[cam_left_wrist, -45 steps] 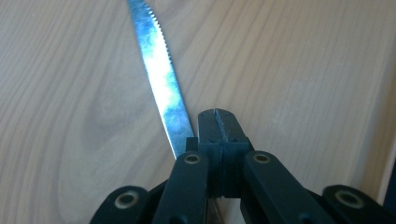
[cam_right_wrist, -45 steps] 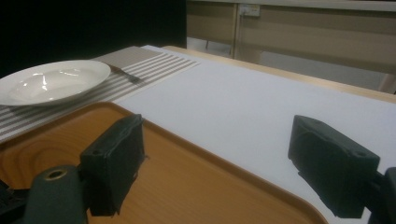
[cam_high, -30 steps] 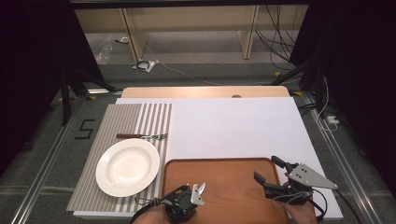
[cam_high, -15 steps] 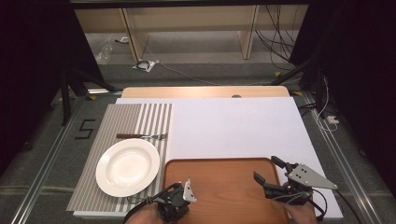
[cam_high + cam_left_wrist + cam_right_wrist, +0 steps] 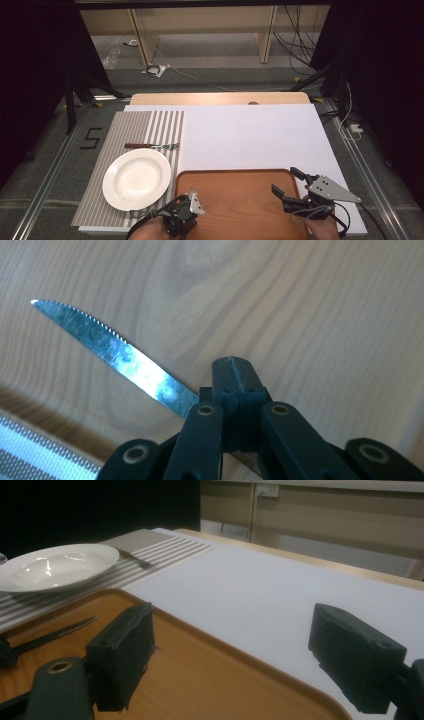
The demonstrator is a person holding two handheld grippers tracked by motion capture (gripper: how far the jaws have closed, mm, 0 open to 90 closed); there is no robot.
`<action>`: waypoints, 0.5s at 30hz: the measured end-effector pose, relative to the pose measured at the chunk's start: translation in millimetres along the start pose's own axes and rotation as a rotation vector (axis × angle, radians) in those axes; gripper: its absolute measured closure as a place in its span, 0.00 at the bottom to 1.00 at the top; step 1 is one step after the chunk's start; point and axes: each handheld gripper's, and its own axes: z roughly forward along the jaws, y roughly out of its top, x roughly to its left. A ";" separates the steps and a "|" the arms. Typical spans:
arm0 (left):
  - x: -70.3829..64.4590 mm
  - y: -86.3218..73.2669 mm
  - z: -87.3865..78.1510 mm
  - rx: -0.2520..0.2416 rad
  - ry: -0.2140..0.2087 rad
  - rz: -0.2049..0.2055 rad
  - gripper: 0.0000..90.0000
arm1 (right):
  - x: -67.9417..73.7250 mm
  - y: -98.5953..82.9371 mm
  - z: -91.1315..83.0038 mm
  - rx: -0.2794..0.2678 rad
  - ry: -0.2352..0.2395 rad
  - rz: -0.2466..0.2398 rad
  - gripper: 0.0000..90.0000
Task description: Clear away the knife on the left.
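L gripper (image 5: 232,371) has slid back toward the tray's (image 5: 240,180) near-left corner since earlier frame, jaws clamped on knife (image 5: 107,347) just over tray wood; R gripper (image 5: 291,183) idle, wide open; step = knife pickup, next prob. lift + carry to placemat (image 5: 150,127) beside plate (image 5: 136,178).

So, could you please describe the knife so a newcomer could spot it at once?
Find the wooden tray at the table's near edge. Over its left end, the left gripper is shut on a knife. Unlike the fork beyond the plate, it has a serrated blade.
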 end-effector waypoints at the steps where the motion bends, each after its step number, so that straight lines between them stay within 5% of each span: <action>1: 1.7 -1.5 -0.4 -0.002 0.000 -0.007 0.99 | 0.0 -0.1 0.2 -0.001 0.000 0.000 0.22; 15: 13.3 -9.9 -3.4 0.001 0.012 -0.040 0.99 | -0.2 -0.1 0.4 0.004 0.000 -0.001 0.22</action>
